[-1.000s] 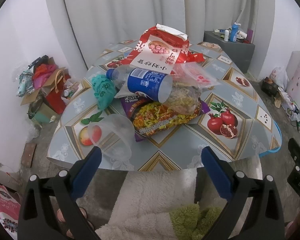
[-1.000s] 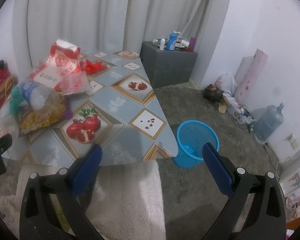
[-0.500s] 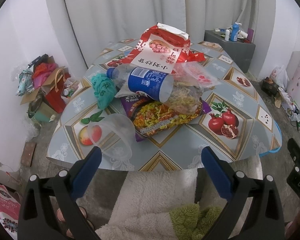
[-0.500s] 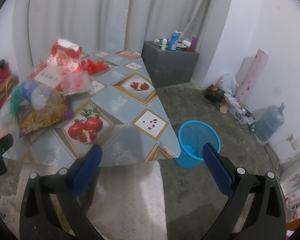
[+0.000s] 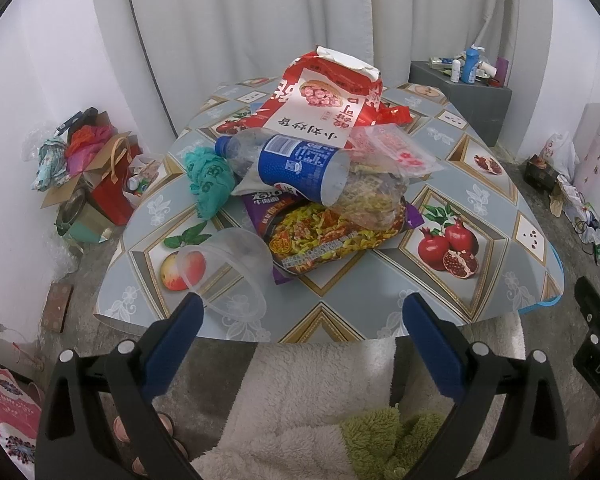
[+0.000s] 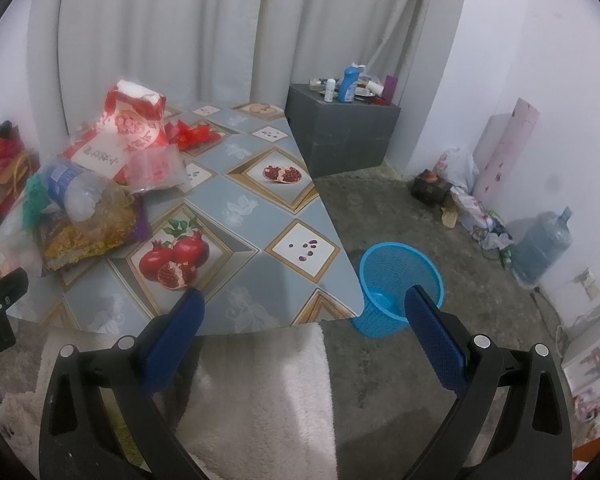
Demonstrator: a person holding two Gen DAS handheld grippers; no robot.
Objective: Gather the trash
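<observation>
Table (image 5: 380, 304) carried the trash pile (image 5: 320, 184); blue basket (image 6: 400, 284) stood on the floor beside it. Left gripper (image 5: 300, 320) and right gripper (image 6: 304, 312) hung at the near edge, jaws spread, empty. Clear cup (image 5: 228, 268) lay nearest. Against 0.5 s earlier, little changed.

Trash pile sits centre-left on table (image 5: 460, 184): bottle (image 5: 284, 164) lies atop noodle packet (image 5: 332, 236), snack bag (image 5: 324, 100) behind, cup (image 5: 224, 268) on its side at front-left edge. Basket (image 6: 400, 284) stands on floor, right of table; cabinet (image 6: 344, 132) behind.
</observation>
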